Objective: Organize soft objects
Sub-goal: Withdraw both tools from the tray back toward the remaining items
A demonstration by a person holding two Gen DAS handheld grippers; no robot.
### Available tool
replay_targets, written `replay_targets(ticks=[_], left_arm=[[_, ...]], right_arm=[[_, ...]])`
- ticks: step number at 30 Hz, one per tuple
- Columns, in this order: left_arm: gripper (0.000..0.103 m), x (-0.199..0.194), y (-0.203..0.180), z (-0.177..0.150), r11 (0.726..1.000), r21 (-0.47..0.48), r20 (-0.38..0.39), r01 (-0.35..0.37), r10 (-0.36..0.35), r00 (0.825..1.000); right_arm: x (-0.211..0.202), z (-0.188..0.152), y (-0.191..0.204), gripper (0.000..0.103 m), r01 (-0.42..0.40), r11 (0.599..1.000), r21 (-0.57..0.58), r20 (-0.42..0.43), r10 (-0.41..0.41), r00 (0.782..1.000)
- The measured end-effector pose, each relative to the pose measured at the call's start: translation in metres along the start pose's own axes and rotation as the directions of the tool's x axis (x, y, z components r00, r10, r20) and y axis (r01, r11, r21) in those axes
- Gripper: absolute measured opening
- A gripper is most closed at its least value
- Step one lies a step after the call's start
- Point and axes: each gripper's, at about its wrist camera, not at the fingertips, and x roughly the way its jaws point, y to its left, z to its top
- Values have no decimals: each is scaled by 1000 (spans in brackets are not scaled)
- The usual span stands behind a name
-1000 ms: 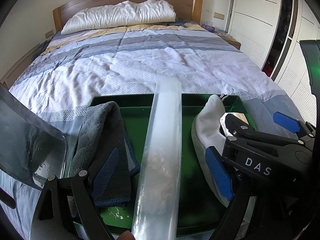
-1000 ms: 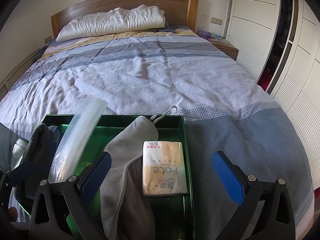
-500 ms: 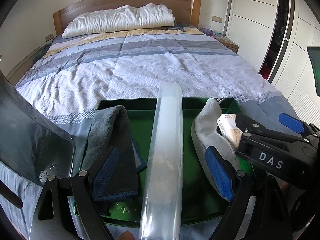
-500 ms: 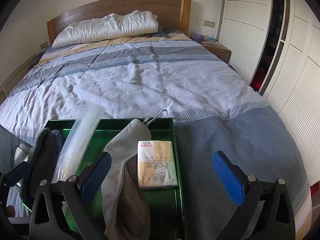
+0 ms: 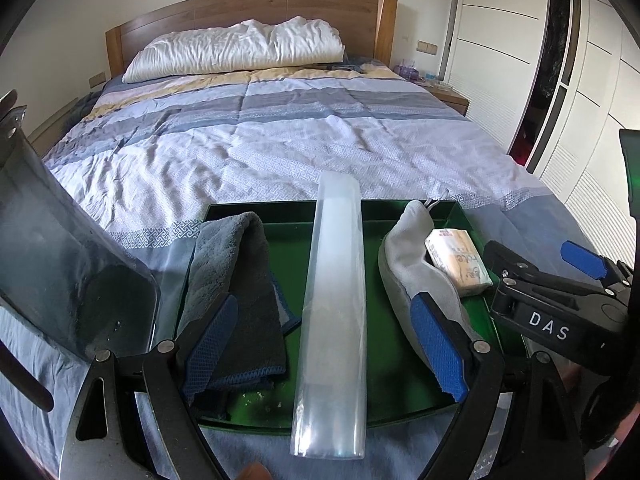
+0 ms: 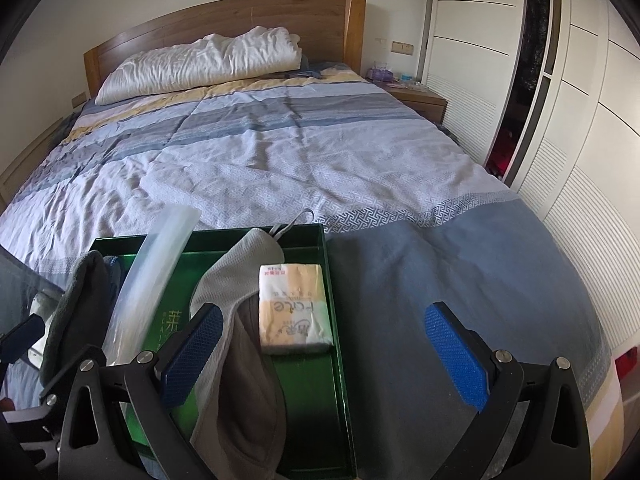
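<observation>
While both grippers — left gripper point(image 5: 324, 356), right gripper point(image 6: 324, 356) — gape empty, towel point(image 5: 236, 292) lies in tray point(image 5: 400, 360).

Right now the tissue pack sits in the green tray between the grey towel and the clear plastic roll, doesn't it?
Not quite: the tissue pack is in the green tray, but at its right side beside the grey cap, not between the grey towel and the clear plastic roll. The right wrist view shows it.

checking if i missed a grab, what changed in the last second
No grab. The right hand-held gripper drew back to the right, uncovering the tissue pack. Both hand-held grippers are open and empty; left barely shifted. Grey towel, plastic roll, grey cap and green tray stayed put.
</observation>
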Motion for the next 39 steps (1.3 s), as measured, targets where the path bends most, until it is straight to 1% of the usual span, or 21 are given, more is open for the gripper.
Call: replay_targets(ticks=[11, 15, 19, 28, 29, 30, 34, 35, 36, 39], left_arm=[[85, -10, 6, -6, 1000, -7, 10, 20, -20, 1000], [85, -18, 9, -10, 1000, -5, 17, 26, -26, 1000], [85, -31, 14, -17, 999, -13, 19, 45, -44, 999], [85, -84, 28, -34, 998, -14, 32, 64, -64, 997], [85, -93, 30, -36, 998, -13, 38, 67, -66, 997], [85, -100, 32, -37, 997, -13, 42, 70, -69, 997], [85, -132, 41, -45, 997, -8, 58, 79, -78, 995], [85, -139, 43, -46, 997, -7, 61, 80, -79, 995], [85, -146, 46, -48, 997, -7, 64, 81, -81, 995], [85, -169, 53, -53, 996, -8, 80, 85, -85, 993]], right_arm=[[-16, -2, -1, 103, 30, 1000, 3, 18, -30, 999], [-21, -5, 1, 103, 26, 1000, 2, 20, -26, 999], [-36, -12, 3, 103, 11, 1000, 0, 25, -11, 1000], [-94, -35, 8, 103, 0, 1000, -24, 44, 1, 999], [-112, -41, 10, 103, -6, 1000, -26, 50, 7, 999], [-112, -41, 10, 103, -6, 1000, -26, 50, 7, 999], [-148, -53, 14, 103, -13, 999, -36, 63, 16, 998], [-166, -59, 18, 103, -20, 999, -45, 69, 23, 997], [-166, -59, 18, 103, -20, 999, -45, 69, 23, 997], [-194, -69, 26, 103, -26, 998, -63, 83, 31, 996]])
